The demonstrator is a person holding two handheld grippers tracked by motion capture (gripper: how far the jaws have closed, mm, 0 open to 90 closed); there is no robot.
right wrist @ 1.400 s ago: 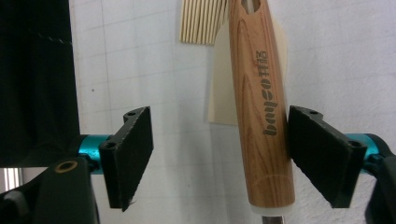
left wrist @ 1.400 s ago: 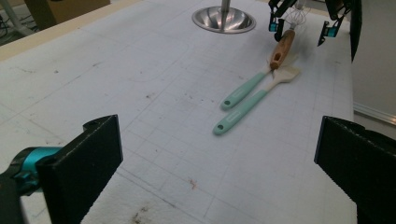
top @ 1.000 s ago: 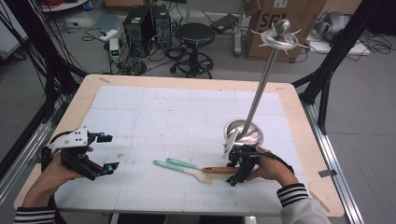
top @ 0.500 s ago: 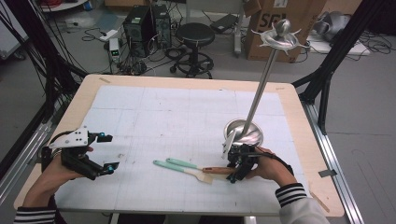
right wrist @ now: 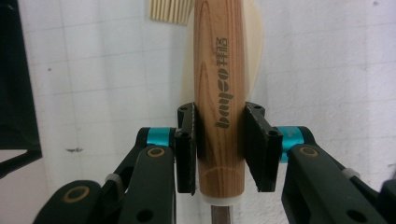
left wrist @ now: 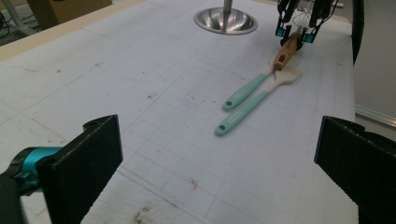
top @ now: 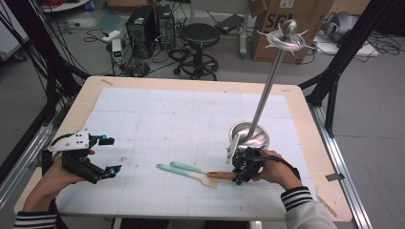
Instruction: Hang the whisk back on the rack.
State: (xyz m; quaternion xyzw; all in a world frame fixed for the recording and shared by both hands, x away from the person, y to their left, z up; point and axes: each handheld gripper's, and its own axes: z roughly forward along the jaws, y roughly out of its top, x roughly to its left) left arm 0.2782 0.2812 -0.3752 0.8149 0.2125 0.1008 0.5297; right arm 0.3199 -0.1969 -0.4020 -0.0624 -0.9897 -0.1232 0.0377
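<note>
The right gripper (right wrist: 219,149) is pinching a wooden handle (right wrist: 220,98), probably a brush; the left gripper (left wrist: 215,158), lower left, is staying spread wide.

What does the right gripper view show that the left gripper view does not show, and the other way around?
Right gripper view alone: printed lettering on the wooden handle, and the right gripper pads pressed against both its sides.

Left gripper view alone: the steel bowl base of the stand, two mint-handled utensils lying side by side, and the left gripper with its jaws wide apart over bare mat.

Both share: the wooden handle, the right gripper around it, and the white gridded mat.
</note>
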